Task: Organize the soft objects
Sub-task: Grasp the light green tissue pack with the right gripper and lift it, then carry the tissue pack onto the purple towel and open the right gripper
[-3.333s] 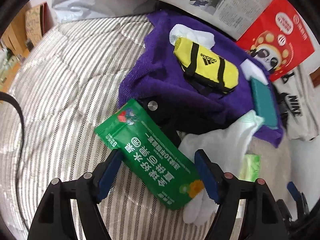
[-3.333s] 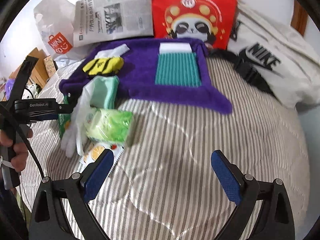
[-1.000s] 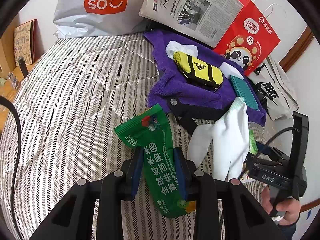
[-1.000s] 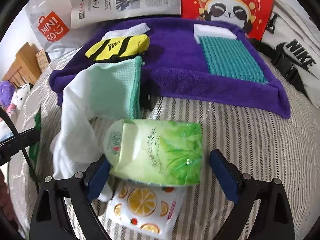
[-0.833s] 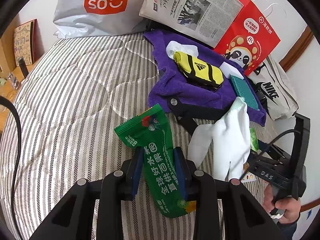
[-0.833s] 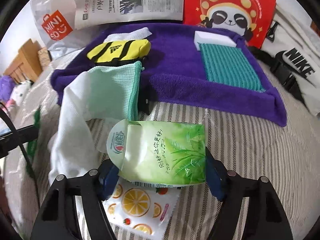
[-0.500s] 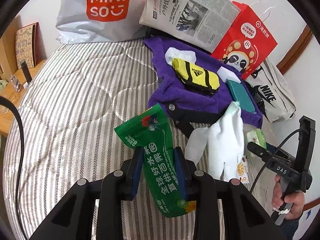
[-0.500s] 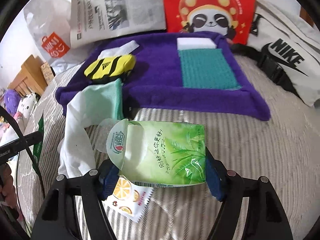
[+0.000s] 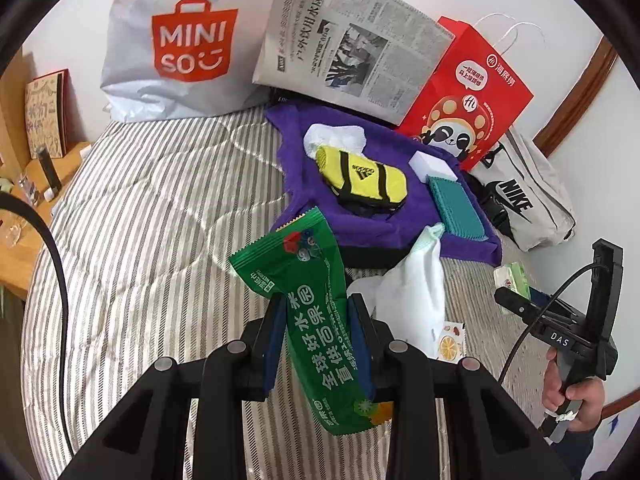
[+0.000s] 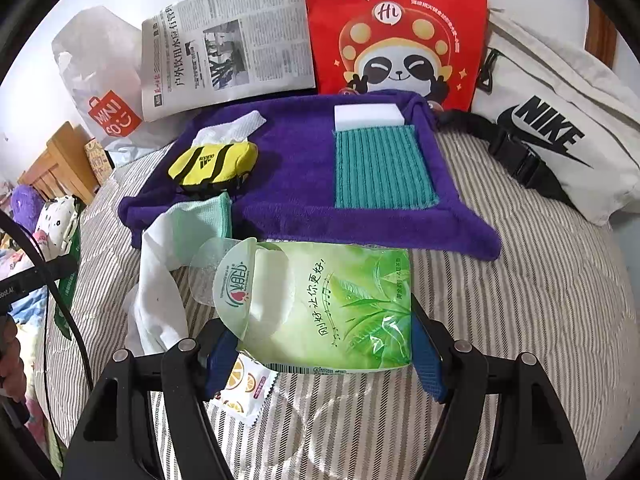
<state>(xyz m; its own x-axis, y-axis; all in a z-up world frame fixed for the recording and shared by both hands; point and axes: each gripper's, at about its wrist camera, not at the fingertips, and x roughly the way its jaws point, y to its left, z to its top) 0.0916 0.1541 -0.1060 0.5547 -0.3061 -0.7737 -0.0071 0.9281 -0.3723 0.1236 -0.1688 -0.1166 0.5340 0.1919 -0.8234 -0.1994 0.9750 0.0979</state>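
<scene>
Left gripper [image 9: 316, 344]: clamped on the green pouch [image 9: 316, 312], now lifted clear of the bed [image 9: 140, 220], where a second ago it sat lower. Pouch long axis runs near to far, tilted left; serrated top end points away toward the purple towel [image 9: 304, 152], bottom end hangs toward the camera.

Right gripper [image 10: 320, 344]: a second ago wide open around the wipes pack [image 10: 332, 304]; now closed on its two short sides and raised off the bed. Pack long axis lies crosswise between the pads, flap end to the left.

Meaning: both pickups look done; carrying to the towel is likely next.

Below: citrus sachet [image 10: 244, 384] and white sock [image 10: 160, 280] on the bed.

Farther: towel holding yellow bag [image 10: 214, 164], teal cloth [image 10: 380, 168], white sponge [image 10: 368, 118]; whether the sock's green end touches the towel is unclear.
</scene>
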